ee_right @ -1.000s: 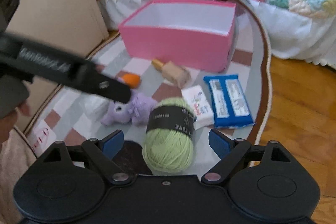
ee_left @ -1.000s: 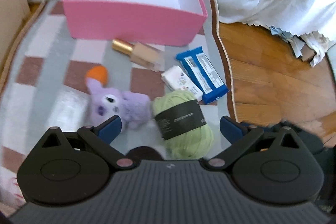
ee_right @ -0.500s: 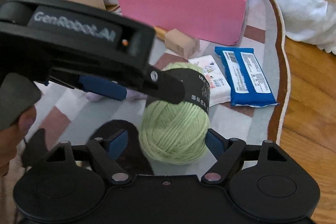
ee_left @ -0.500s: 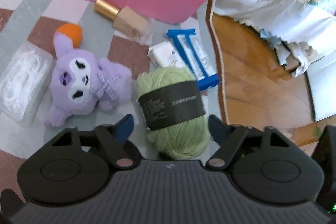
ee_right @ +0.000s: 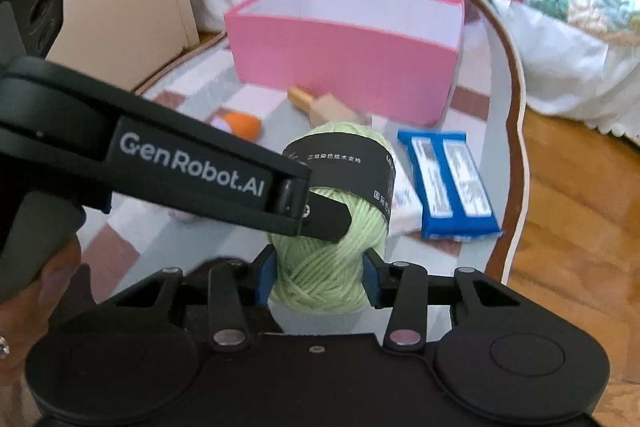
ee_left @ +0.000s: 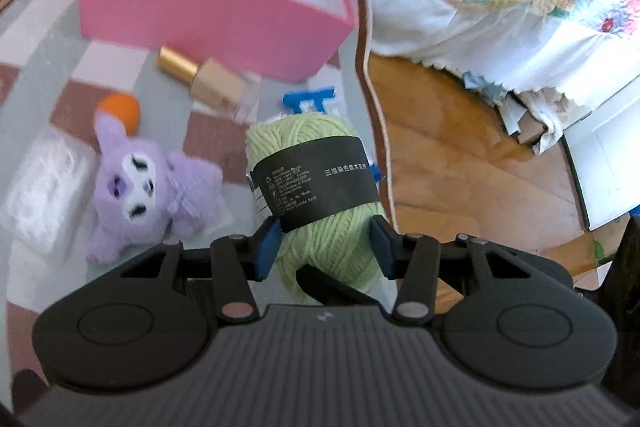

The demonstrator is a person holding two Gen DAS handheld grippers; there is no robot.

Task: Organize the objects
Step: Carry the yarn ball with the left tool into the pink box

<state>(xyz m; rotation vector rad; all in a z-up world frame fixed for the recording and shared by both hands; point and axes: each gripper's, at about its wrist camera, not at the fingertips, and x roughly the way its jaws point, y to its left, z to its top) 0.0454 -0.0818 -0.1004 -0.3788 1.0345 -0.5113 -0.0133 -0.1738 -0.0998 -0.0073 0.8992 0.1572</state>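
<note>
Both grippers, left (ee_left: 325, 243) and right (ee_right: 319, 277), just closing, now clamped on green yarn ball (ee_left: 320, 187)

pink box (ee_left: 208, 7) open-topped, bottle (ee_left: 208, 83) before it

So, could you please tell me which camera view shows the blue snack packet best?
The right wrist view: the blue snack packet lies there in full on the rug, white label panels visible, beside the green yarn ball. The left wrist view shows only a blurred blue corner above the yarn, which hides the rest.
</note>
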